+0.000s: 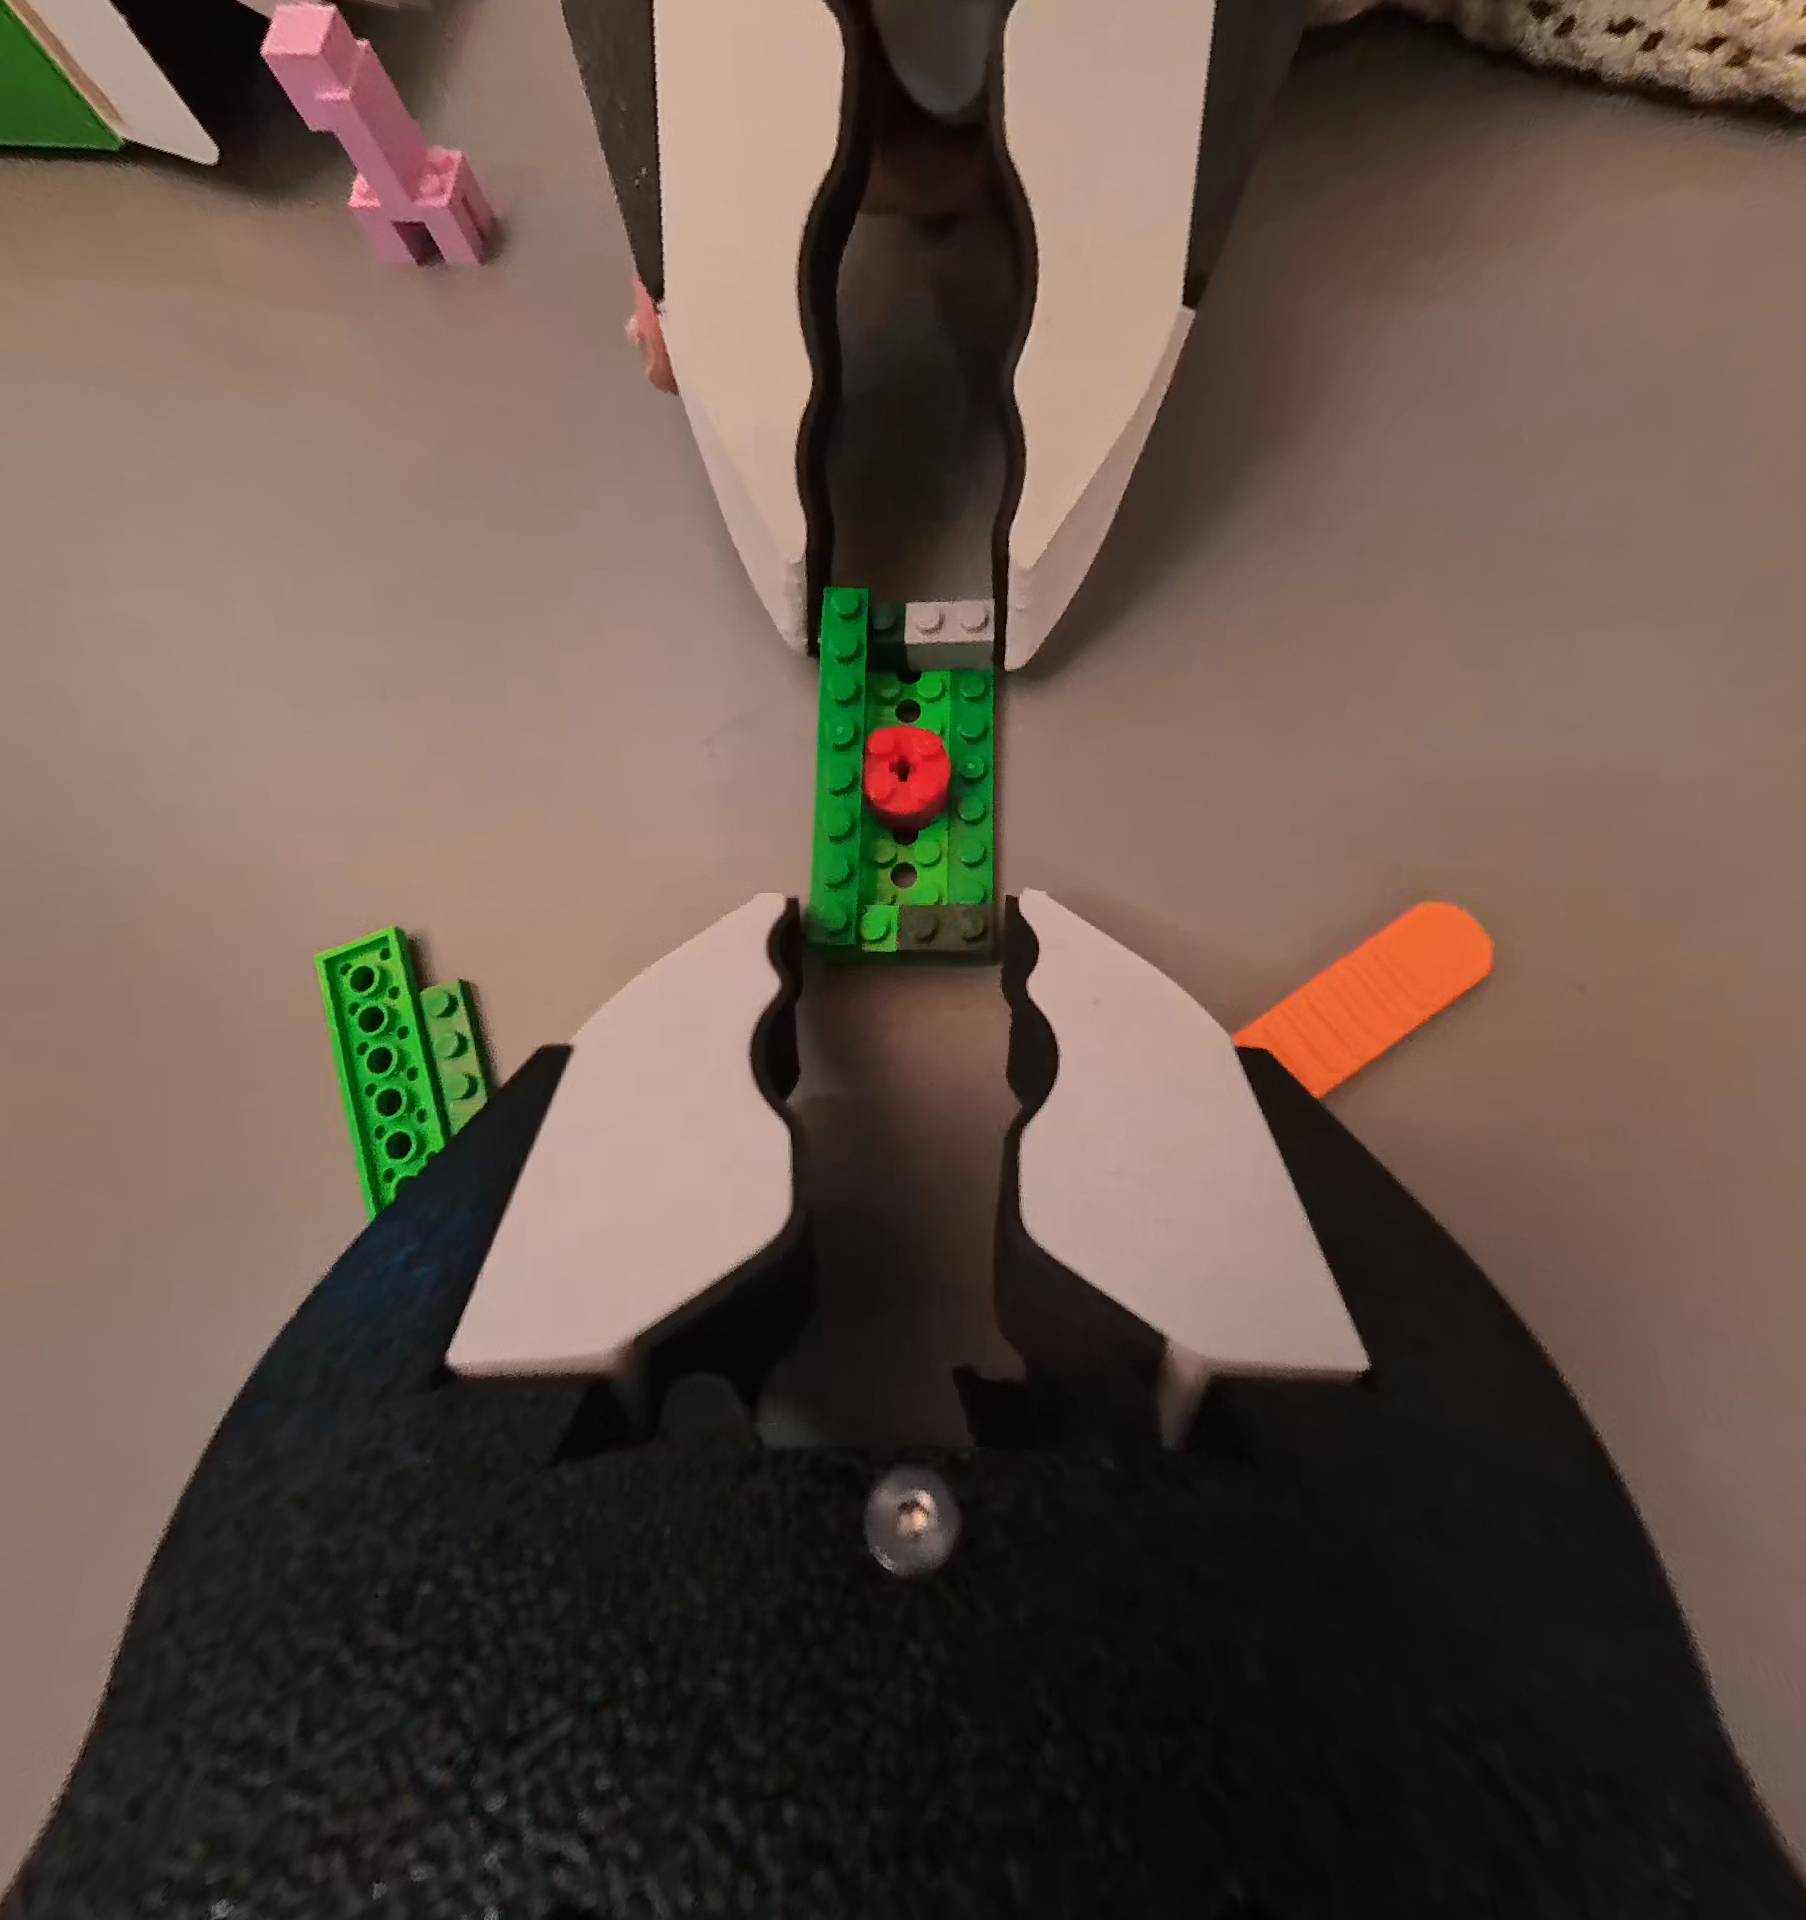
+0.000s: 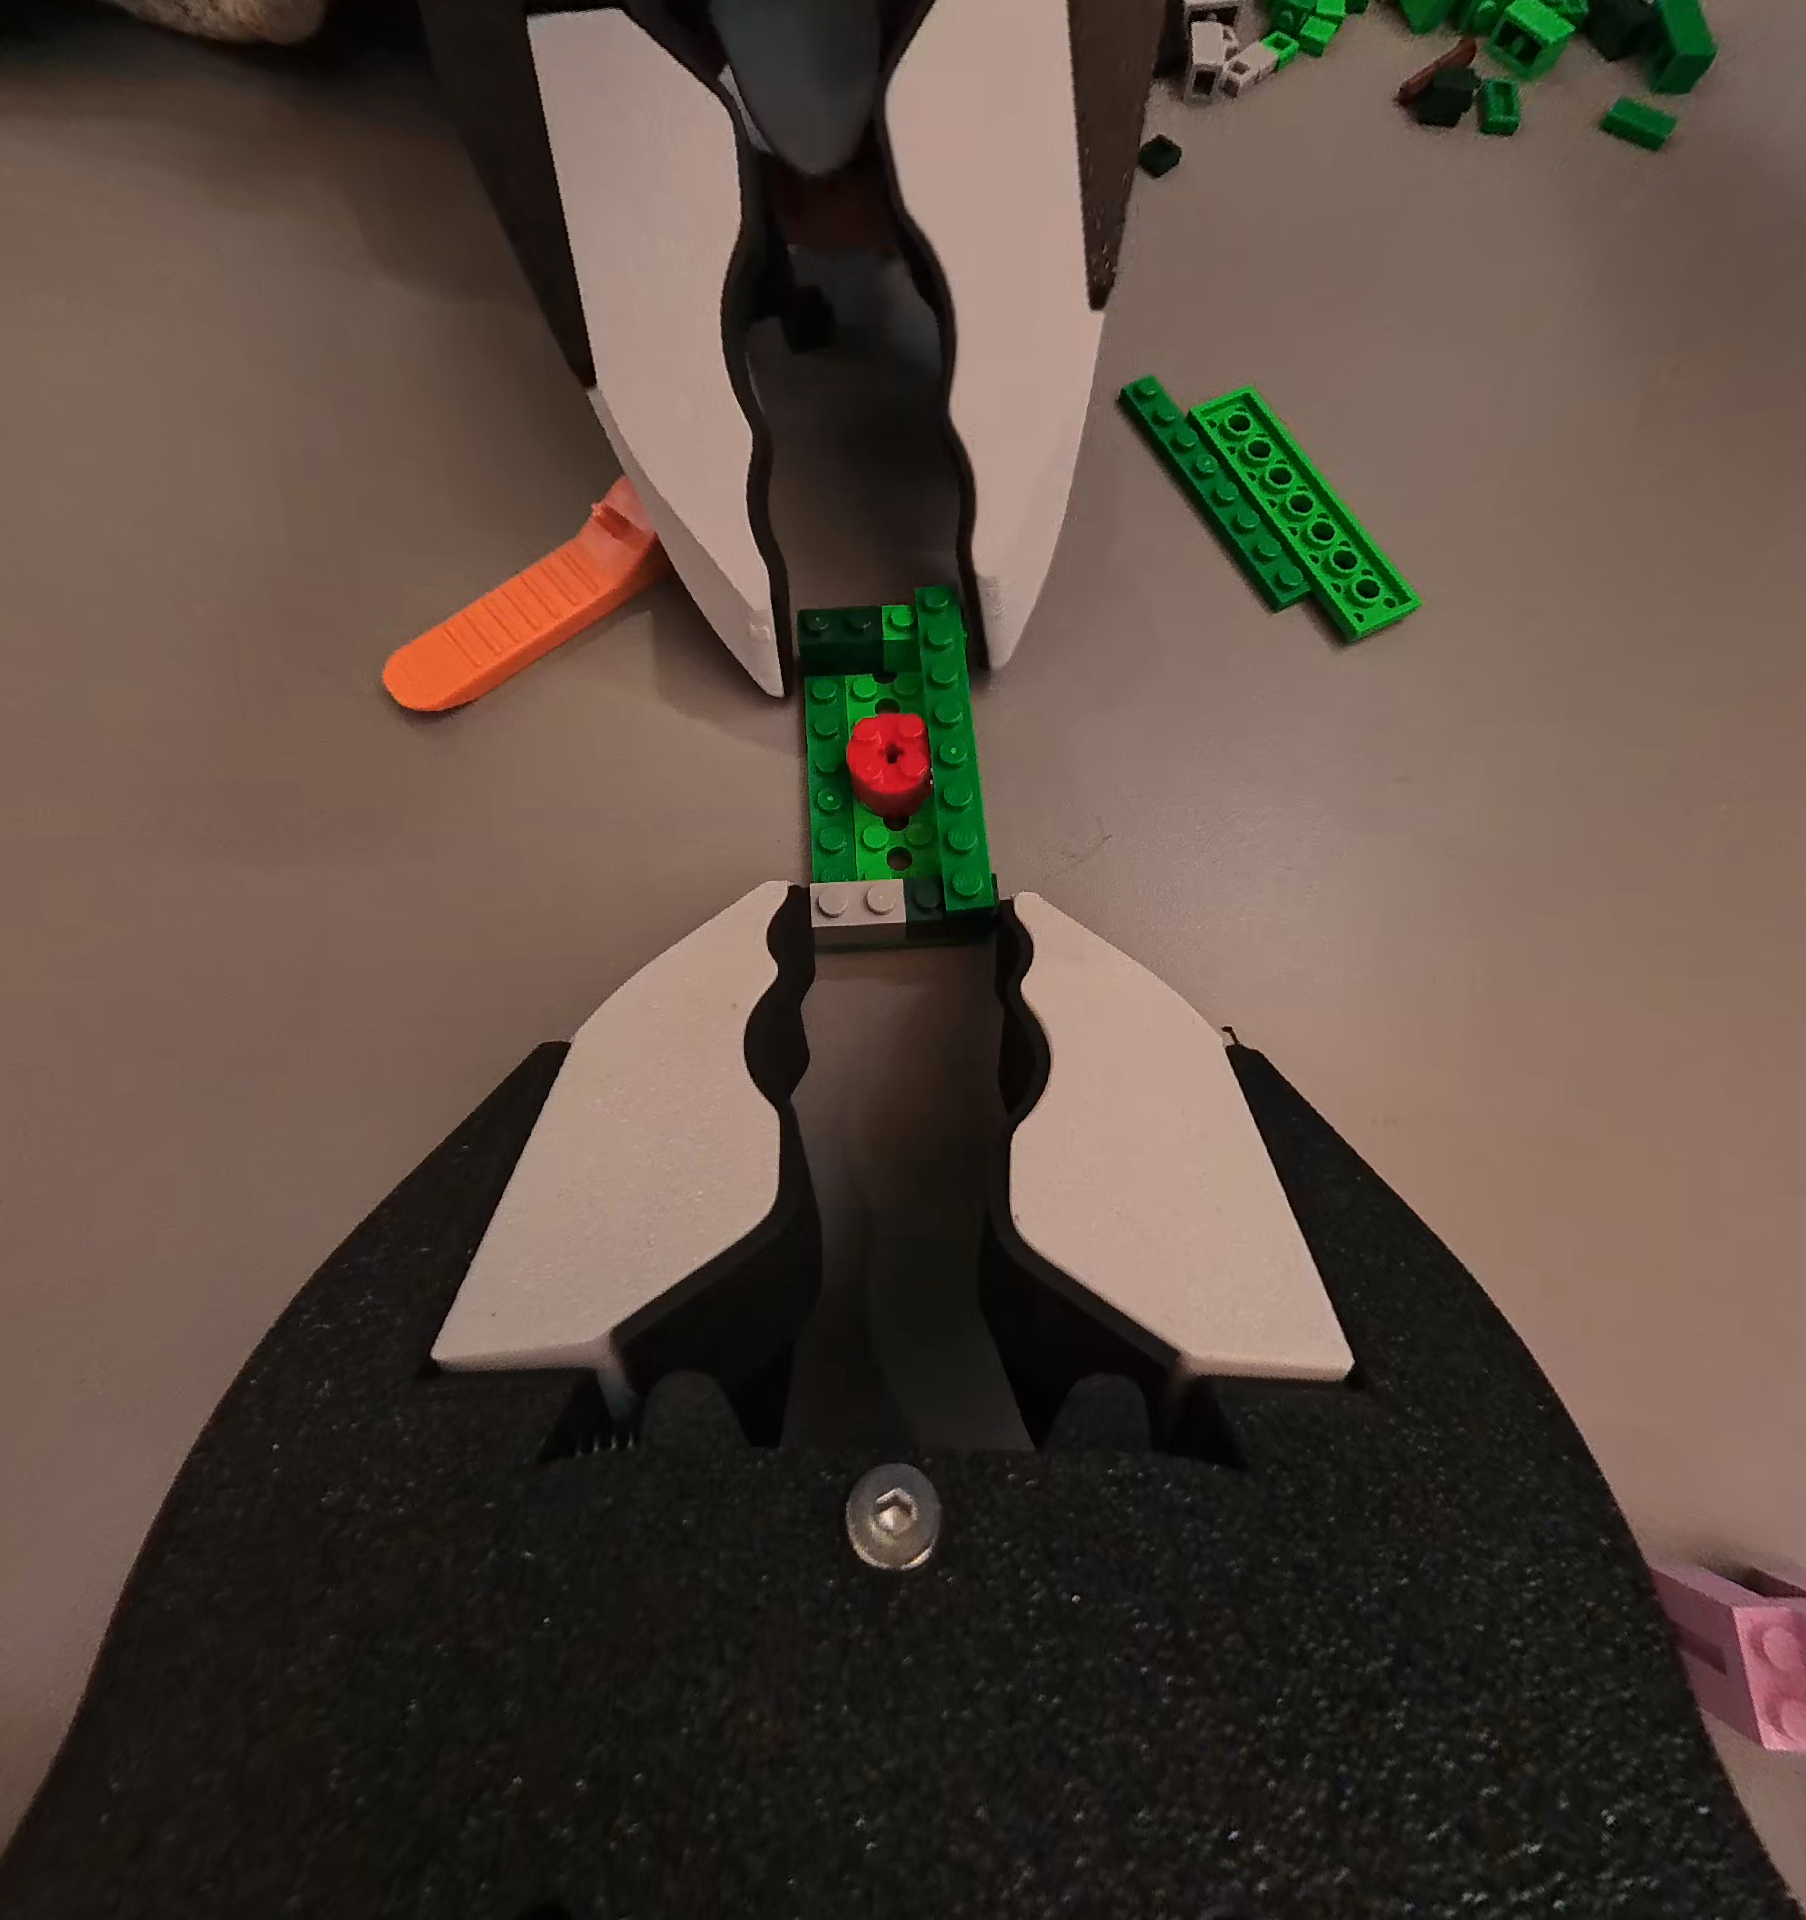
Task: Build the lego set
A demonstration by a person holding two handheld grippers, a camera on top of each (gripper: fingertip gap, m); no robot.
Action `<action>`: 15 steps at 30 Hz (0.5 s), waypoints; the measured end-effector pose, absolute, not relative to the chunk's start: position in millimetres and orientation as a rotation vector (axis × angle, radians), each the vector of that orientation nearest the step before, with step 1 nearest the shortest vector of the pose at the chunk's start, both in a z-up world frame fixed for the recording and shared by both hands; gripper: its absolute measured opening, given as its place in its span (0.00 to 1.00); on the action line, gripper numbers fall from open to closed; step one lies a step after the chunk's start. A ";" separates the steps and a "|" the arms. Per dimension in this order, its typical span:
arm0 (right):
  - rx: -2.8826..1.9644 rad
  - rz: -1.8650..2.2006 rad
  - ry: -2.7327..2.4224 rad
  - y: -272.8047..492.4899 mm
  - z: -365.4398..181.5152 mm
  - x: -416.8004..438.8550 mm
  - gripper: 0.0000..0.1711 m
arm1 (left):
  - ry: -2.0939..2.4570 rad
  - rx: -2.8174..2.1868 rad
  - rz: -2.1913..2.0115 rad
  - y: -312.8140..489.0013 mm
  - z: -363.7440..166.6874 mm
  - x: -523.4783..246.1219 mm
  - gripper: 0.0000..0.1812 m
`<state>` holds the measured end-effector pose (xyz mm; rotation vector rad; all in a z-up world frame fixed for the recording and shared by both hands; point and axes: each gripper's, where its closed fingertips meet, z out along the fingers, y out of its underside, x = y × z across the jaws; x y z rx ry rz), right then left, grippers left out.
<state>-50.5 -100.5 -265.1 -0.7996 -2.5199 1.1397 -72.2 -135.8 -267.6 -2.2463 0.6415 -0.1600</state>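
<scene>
A green lego assembly [image 1: 966,790] lies on the grey table, a long plate base with a raised green strip along one side. A red round brick [image 1: 904,774] stands at its middle, a light grey brick [image 1: 949,621] at one end, a dark green brick [image 1: 946,925] at the other. My left gripper [image 1: 904,920] is shut on the dark-brick end. My right gripper [image 1: 909,629] comes from the opposite side, shut on the grey-brick end. In the right wrist view, the right gripper [image 2: 904,904] clamps the grey brick [image 2: 855,906] end of the assembly [image 2: 956,790], and the left gripper [image 2: 883,660] clamps the far end.
An orange brick separator [image 1: 1366,997] lies beside the left gripper, also in the right wrist view [image 2: 514,623]. Two loose green plates [image 2: 1273,509] lie side by side. A pile of green bricks [image 2: 1501,52], a pink lego figure [image 1: 379,135] and a knitted cloth [image 1: 1657,52] sit around the edges.
</scene>
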 end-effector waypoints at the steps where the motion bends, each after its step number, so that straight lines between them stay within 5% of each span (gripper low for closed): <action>1: -0.799 1.140 -2.521 -100.6 -265.1 -50.3 0.19 | 0.638 -2.252 -0.164 -135.7 -267.8 -71.9 0.20; 15: -0.696 1.039 -2.312 -94.4 -254.5 -54.1 0.29 | 0.510 -2.224 -0.191 -131.7 -267.3 -77.4 0.19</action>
